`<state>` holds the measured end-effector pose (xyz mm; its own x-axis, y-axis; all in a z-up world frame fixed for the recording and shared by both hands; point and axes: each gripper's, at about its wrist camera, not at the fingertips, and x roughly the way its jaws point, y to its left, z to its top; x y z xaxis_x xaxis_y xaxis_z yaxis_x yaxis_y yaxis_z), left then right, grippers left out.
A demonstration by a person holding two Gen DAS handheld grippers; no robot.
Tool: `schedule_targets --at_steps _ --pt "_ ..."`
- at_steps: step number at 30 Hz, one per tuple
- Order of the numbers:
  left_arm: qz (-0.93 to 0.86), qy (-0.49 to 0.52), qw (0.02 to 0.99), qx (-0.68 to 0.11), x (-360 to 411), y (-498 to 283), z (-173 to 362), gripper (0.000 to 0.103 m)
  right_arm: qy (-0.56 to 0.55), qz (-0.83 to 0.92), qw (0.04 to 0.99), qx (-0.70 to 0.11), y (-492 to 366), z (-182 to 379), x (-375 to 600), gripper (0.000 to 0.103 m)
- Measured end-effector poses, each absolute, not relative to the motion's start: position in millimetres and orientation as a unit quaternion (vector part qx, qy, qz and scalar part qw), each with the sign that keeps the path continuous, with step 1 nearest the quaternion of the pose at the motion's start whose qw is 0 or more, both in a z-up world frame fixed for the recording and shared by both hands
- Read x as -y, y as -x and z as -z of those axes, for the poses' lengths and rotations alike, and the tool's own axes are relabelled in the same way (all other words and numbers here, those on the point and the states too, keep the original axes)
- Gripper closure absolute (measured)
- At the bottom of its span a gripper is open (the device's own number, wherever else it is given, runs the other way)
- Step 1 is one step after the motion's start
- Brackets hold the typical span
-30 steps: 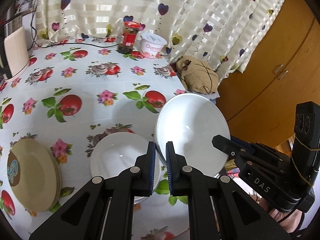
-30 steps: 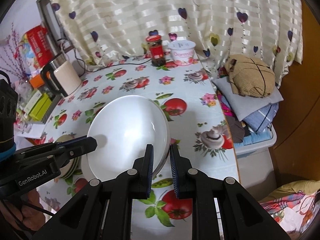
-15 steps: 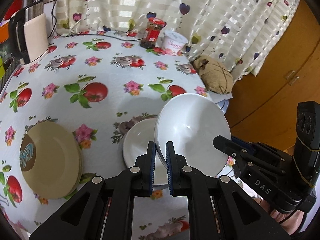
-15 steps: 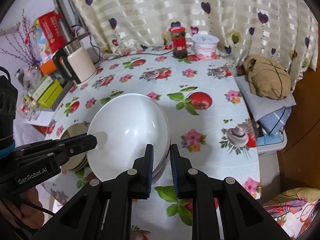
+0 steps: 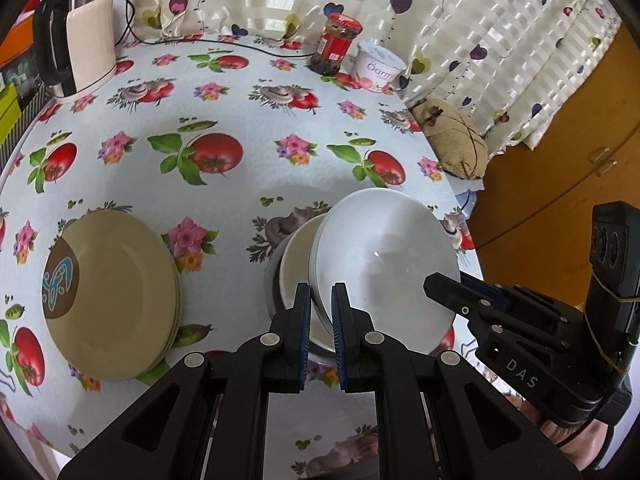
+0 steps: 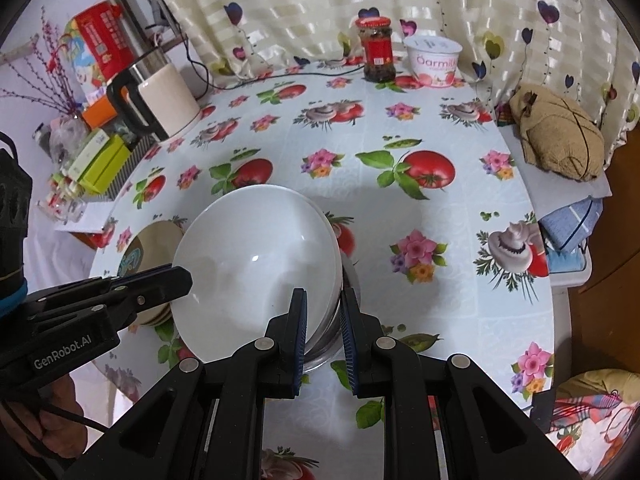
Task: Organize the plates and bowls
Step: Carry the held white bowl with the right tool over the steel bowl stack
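Observation:
Both grippers hold one large white bowl point(image 5: 384, 268) point(image 6: 256, 268) by opposite sides of its rim, tilted. My left gripper point(image 5: 320, 308) is shut on the near-left rim. On the opposite side my right gripper point(image 6: 324, 308) is shut on the rim, and its fingers point(image 5: 440, 284) show in the left wrist view. Just under the held bowl sits another white bowl point(image 5: 294, 268) point(image 6: 320, 354) on the table, mostly covered; whether the two touch I cannot tell. A stack of beige plates point(image 5: 112, 296) point(image 6: 152, 244) lies to the left.
A kettle point(image 6: 160, 100) and several boxes point(image 6: 100, 160) stand at the table's left. A red-lidded jar point(image 6: 376, 52) and a yogurt tub point(image 6: 434, 62) stand by the curtain. A brown bundle point(image 6: 560, 136) lies past the right table edge point(image 6: 548, 280).
Both grippers have carried the white bowl downward and over the bowl on the table, which now shows only as a sliver beneath it. The beige plates appear closer.

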<state>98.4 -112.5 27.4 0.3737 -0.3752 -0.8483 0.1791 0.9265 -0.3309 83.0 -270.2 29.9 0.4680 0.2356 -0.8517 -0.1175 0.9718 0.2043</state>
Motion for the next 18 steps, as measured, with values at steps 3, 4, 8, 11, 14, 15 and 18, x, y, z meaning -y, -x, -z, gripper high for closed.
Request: schedule_targets --at_steps 3,4,8,11,14,15,18 --pt "0.165 0.095 0.821 -0.539 110.7 -99.9 -23.4 0.092 -0.058 -0.105 0.850 -0.513 -86.3 -24.9 268.3 0.086" --pt "0.164 0.095 0.820 -0.541 110.6 -100.2 -22.5 0.092 -0.057 -0.106 0.849 -0.515 -87.0 -23.4 267.7 0.086" --pt "0.163 0.097 0.816 -0.545 109.9 -101.0 -19.4 0.092 -0.056 -0.107 0.845 -0.521 -90.0 -19.3 266.1 0.086" --pt "0.163 0.099 0.816 -0.546 109.2 -101.6 -18.4 0.092 -0.057 -0.109 0.841 -0.527 -91.5 -16.2 265.4 0.084" --pt "0.162 0.102 0.814 -0.548 107.7 -102.3 -15.9 0.092 -0.057 -0.110 0.839 -0.529 -92.6 -14.7 265.5 0.084" --pt "0.162 0.103 0.814 -0.548 107.1 -102.5 -14.5 0.092 -0.057 -0.111 0.839 -0.530 -93.4 -14.1 265.5 0.084" --pt "0.162 0.106 0.812 -0.551 105.3 -103.1 -11.5 0.092 -0.055 -0.112 0.838 -0.531 -95.1 -13.0 264.4 0.084"
